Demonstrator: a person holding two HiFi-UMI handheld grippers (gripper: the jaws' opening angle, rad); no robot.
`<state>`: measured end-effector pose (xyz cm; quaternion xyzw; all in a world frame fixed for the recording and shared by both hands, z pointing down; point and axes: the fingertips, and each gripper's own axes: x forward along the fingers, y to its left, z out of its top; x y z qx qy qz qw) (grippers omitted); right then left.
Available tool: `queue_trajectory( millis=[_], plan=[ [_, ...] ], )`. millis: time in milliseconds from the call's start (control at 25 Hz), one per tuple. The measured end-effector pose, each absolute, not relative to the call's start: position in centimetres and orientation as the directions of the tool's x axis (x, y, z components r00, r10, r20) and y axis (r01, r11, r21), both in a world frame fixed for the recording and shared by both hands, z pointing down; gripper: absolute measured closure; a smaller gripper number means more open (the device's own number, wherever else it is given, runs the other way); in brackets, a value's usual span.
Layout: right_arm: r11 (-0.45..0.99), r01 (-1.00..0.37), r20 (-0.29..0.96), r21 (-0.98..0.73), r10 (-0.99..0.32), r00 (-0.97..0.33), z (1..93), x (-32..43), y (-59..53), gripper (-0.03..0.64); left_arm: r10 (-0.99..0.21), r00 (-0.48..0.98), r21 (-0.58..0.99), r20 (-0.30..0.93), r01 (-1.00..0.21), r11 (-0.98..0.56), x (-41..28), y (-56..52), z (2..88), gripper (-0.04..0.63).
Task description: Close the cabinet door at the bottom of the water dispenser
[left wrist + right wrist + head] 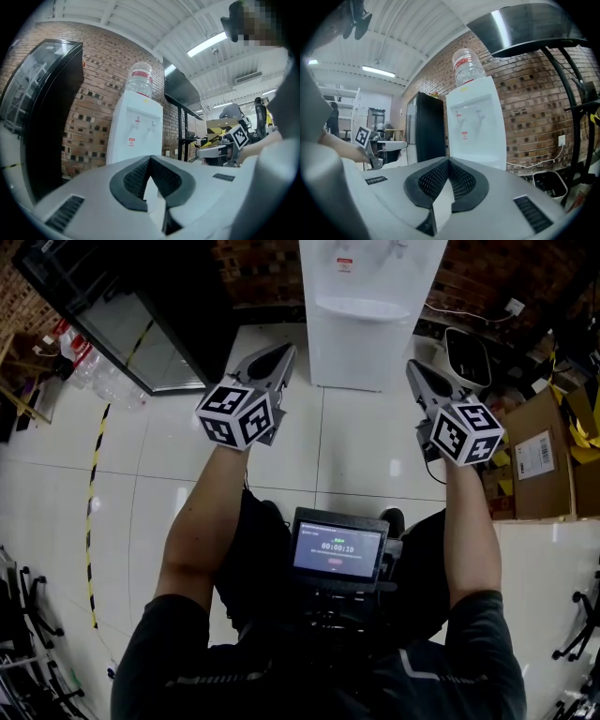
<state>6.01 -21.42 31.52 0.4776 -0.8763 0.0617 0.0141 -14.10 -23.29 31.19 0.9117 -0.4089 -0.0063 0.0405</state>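
Observation:
A white water dispenser (370,315) stands against the brick wall straight ahead, a clear bottle (139,79) on top. Its lower front (361,362) looks flush from above; I cannot tell how the cabinet door stands, since the jaws hide it in both gripper views. My left gripper (284,352) is held level, short of the dispenser's left side, shut with nothing in it. My right gripper (413,367) hovers short of its right side, also shut and empty. The dispenser (136,131) shows beyond the closed left gripper (150,158). It (478,122) also shows beyond the closed right gripper (449,161).
A black glass-door fridge (122,324) stands left of the dispenser. A white bin (466,357) and a cardboard box (539,456) sit to the right, with a white table (553,587) nearer. Yellow-black tape (92,493) runs along the tiled floor. A screen (337,549) hangs at the person's chest.

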Motion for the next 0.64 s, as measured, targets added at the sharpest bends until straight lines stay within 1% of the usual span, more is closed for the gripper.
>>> queue_trajectory(
  millis=[200,640],
  plan=[
    [0.542,-0.836,0.082,-0.088,-0.832,-0.548,31.39,5.86,-21.25,0.592,-0.748,0.663,0.106,0.013,-0.745,-0.658,-14.23,-23.28,31.07,0.570],
    [0.535,-0.841,0.071,-0.075,-0.839,-0.540,31.21,5.93,-21.58,0.592,-0.765,0.643,0.100,0.035,-0.764,-0.637,-14.53,-23.69,31.83,0.569]
  ],
)
